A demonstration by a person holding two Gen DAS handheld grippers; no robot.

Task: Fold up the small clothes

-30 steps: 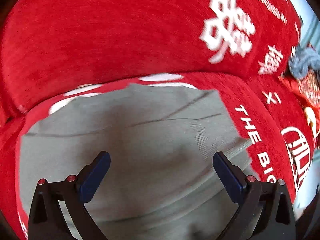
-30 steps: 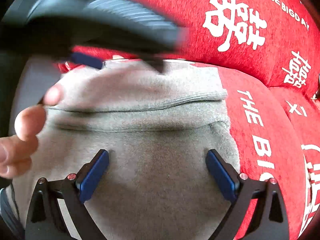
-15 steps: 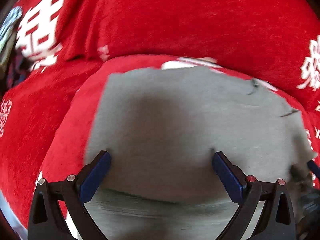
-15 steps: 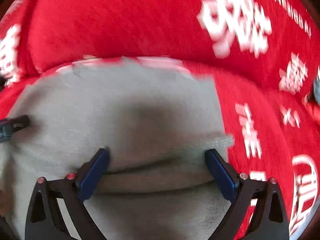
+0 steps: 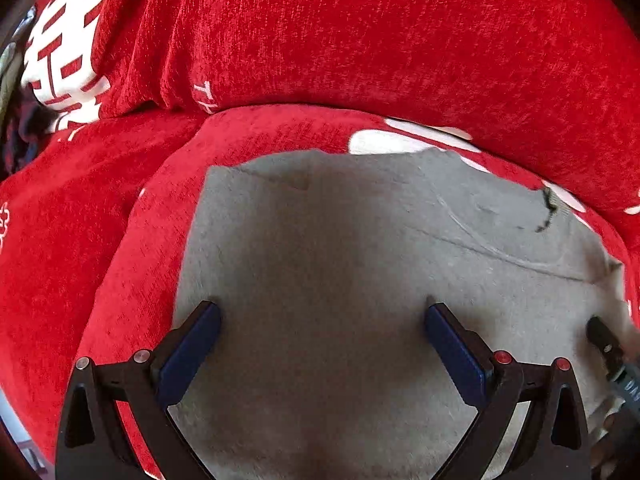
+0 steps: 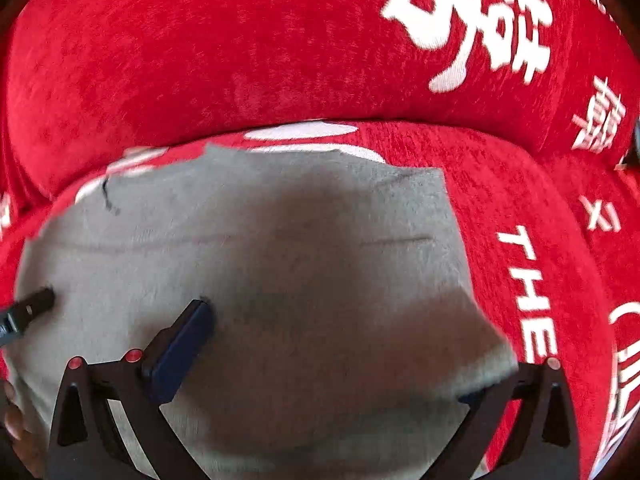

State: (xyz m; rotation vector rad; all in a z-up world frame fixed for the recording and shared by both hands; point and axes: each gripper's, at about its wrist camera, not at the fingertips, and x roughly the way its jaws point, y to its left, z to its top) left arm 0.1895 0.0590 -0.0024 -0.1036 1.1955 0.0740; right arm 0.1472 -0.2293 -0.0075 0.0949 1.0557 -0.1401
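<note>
A small grey knit garment [image 5: 360, 248] lies flat on a red sofa seat cushion; it also shows in the right wrist view [image 6: 300, 248]. My left gripper [image 5: 320, 344] is open, its blue pads low over the garment's left part, near its left edge. My right gripper [image 6: 332, 356] is open over the garment's right part; a raised grey fold covers its right finger. Each gripper's tip shows at the edge of the other's view: the right tip [image 5: 604, 340] and the left tip [image 6: 32, 308].
The red sofa backrest [image 5: 360, 40] with white characters rises just behind the garment. White lettering runs along the seat [image 6: 528, 292] to the right. A dark bundle [image 5: 16, 128] sits at the far left.
Both grippers have moved forward and lower over the garment. A horizontal fold seen in the right wrist view has gone, and the cloth now lies flatter, with a fold lifted over the right finger.
</note>
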